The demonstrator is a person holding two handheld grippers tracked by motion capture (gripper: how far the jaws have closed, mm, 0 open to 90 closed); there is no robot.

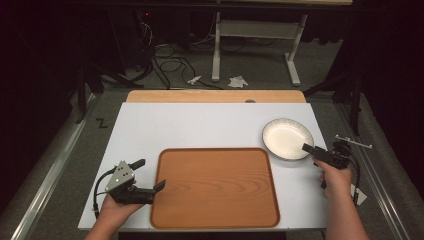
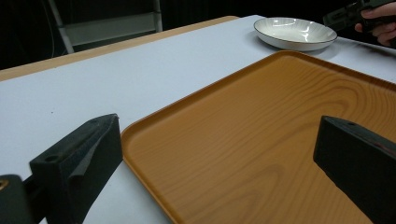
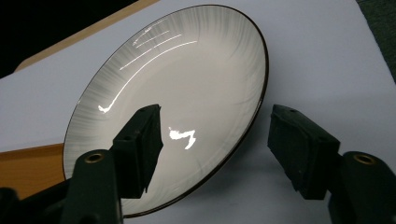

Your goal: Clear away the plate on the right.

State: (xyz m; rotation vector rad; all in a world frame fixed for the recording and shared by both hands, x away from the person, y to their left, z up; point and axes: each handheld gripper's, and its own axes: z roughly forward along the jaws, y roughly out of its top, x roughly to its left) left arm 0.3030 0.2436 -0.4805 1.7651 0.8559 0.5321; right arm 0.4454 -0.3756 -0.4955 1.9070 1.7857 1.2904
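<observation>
Only thing readable here is a black "Z" mark (image 1: 101,122) on the grey floor, just off the table's (image 1: 150,120) far left corner. Nothing written on the plate (image 1: 287,138), tray (image 1: 215,187) or either gripper.

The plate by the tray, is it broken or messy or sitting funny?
Nothing stands out. The plate lies flat on the table, whole and clean, beside the tray. The right tongs are open around its rim.
</observation>
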